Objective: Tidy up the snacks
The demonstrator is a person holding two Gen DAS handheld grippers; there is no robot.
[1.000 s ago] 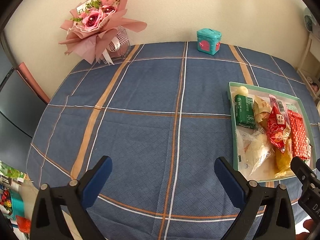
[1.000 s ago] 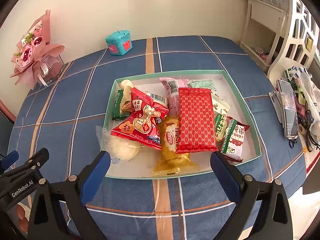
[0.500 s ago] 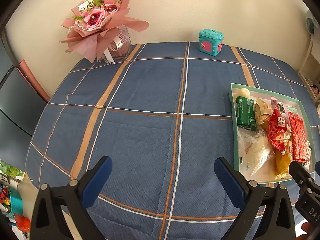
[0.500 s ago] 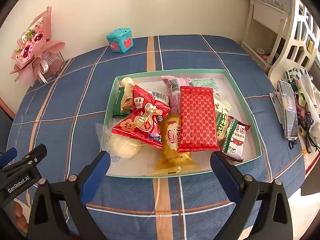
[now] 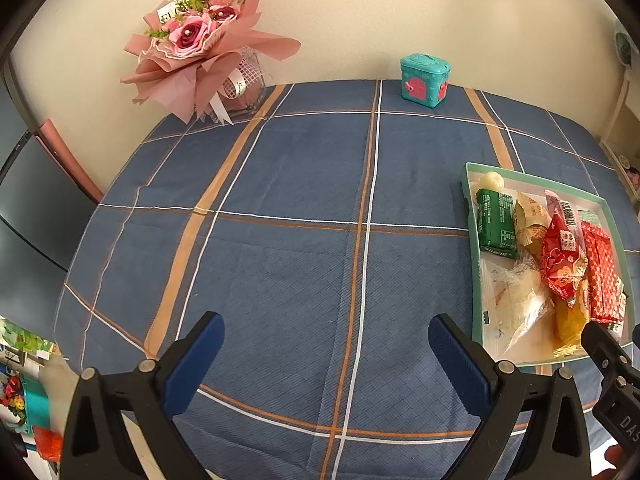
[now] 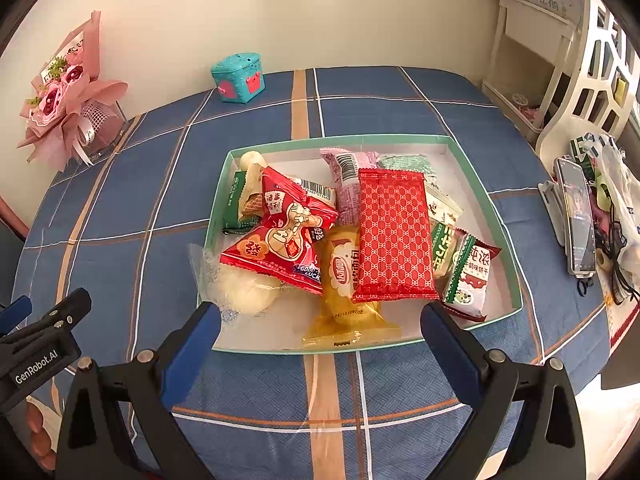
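Both jaws are standing wide, gripping nothing. Right gripper [image 6: 320, 332] is hovering at the near rim of the snack tray [image 6: 476, 168]; left gripper [image 5: 326, 340] is hanging over tablecloth [image 5: 300, 200] left of that tray.

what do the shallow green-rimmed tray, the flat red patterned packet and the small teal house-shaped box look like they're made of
Shallow green-rimmed tray: probably cardboard, matte, with thin straight walls and a white inside like a box lid.
Flat red patterned packet: glossy plastic or foil film, with crimped ends and a soft sheen.
Small teal house-shaped box: likely moulded plastic, smooth, with rounded edges and raised pink details; tin cannot be ruled out.
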